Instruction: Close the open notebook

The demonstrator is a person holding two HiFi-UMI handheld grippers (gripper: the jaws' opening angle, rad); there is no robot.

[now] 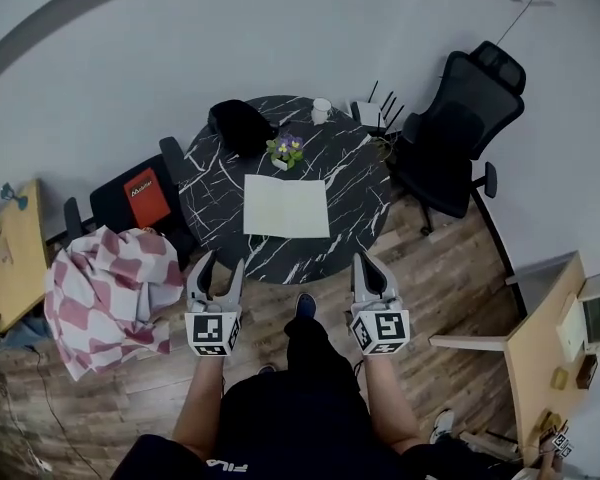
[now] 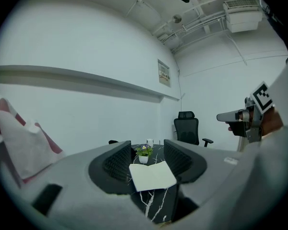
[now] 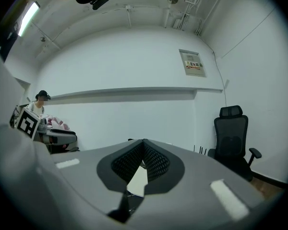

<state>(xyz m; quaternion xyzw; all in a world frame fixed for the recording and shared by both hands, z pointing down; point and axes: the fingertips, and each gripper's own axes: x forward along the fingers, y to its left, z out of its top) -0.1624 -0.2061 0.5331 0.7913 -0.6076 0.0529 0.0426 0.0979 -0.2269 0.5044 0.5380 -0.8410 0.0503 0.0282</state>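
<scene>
Head view is showing my left tongs (image 1: 222, 261) at lower centre-left, hanging released with nothing between them, and my right tongs (image 1: 366, 260) at lower centre-right, clenched on nothing. I am holding both short of the bench (image 1: 352, 173), I judge because the reach is not yet begun. Above them, mid-frame, the notebook (image 1: 286, 206) is lying open and flat, just below a flowerpot (image 1: 285, 151), leaving either half free for folding.

the notebook (image 1: 285, 207) is white, the table (image 1: 355, 183) black with white veins.
</scene>
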